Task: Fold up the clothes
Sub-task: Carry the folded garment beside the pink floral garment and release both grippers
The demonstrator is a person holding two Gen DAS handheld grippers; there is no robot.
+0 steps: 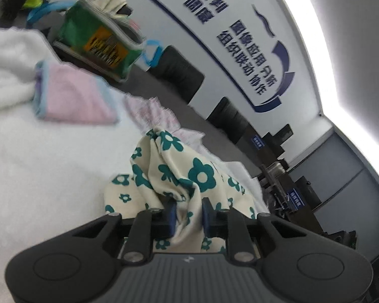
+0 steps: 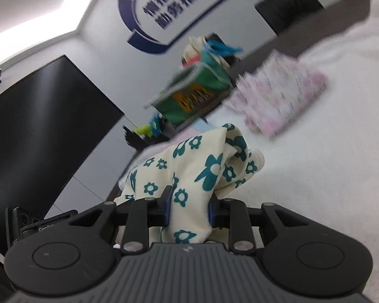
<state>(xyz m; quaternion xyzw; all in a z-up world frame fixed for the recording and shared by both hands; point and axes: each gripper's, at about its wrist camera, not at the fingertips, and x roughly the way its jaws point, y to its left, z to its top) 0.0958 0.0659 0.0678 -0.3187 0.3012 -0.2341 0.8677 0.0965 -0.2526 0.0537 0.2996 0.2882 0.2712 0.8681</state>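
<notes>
- Left gripper (image 1: 188, 216) is clamping a bunched fold of the floral cloth (image 1: 189, 174), blue pads pressing it from both sides.
- Right gripper (image 2: 188, 208) is also pinching the floral cloth (image 2: 189, 176), fabric filling the gap between its fingers.
- The cloth is cream with teal flowers, hanging crumpled between the two grippers and rising in a peak just above the white sheet (image 1: 50, 176) that is covering the table.
- In the left view the cloth's lower part is touching the sheet near the table's right edge.
- Behind the cloth, a folded pink-print garment (image 2: 278, 101) is lying flat on the sheet (image 2: 315, 176), apart from the floral cloth.
- A folded pink towel (image 1: 75, 93) with pale blue trim is sitting farther back on the sheet, beside a heap of white fabric (image 1: 10, 68) to its left.
- At the far edge a green bag (image 1: 98, 43) with an orange label and blue handles is standing, holding pale clothing; both views are blurring it.
- Right view is showing the same bag (image 2: 192, 96) past the sheet's far edge.
- Beyond, a white wall with blue lettering (image 1: 240, 50) and a dark screen (image 2: 38, 126) are showing.
</notes>
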